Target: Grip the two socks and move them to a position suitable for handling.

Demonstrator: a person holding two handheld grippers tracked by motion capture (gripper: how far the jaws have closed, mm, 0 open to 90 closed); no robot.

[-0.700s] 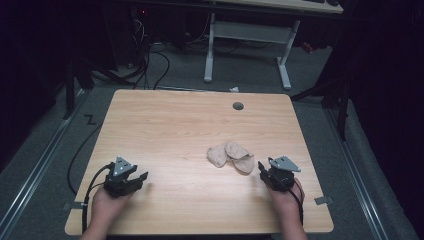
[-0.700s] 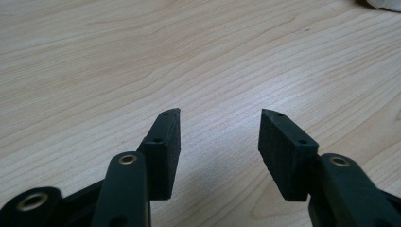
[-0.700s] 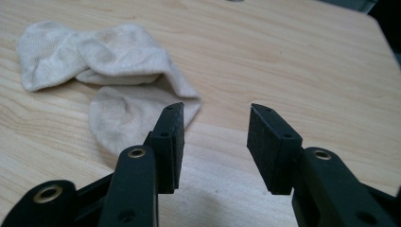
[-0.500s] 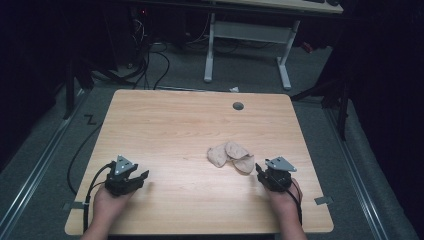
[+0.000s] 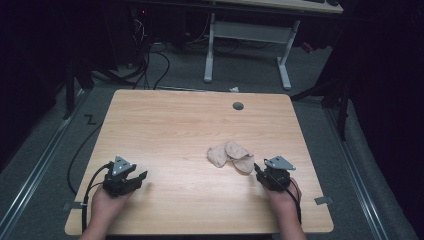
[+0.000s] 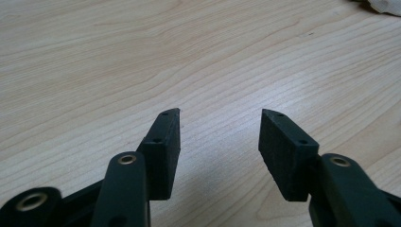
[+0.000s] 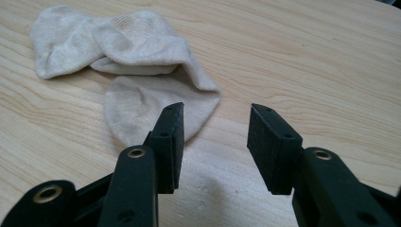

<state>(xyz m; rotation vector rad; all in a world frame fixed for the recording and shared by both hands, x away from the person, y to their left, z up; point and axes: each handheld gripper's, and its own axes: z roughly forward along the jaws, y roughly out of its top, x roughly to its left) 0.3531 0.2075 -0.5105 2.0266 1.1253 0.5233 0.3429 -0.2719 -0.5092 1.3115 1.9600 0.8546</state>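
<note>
Where right claw (image 7: 215, 142) gapes, its pad hides sock (image 7: 142, 101) edge.

- A light wooden table (image 5: 165, 125) with rounded corners and a bare top.
- A small round grey grommet hole (image 5: 238, 106) near the table's far edge, right of centre.
- A white desk frame (image 5: 247, 35) on the floor beyond the table.
- Black cables (image 5: 150, 60) on the grey floor at far left.
- A metal floor rail (image 5: 37, 165) along the table's left side.

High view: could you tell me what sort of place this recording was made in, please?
Probably a lab or workshop: a bare wooden table on grey carpet, loose cables on the floor, and a white desk frame behind.
</note>
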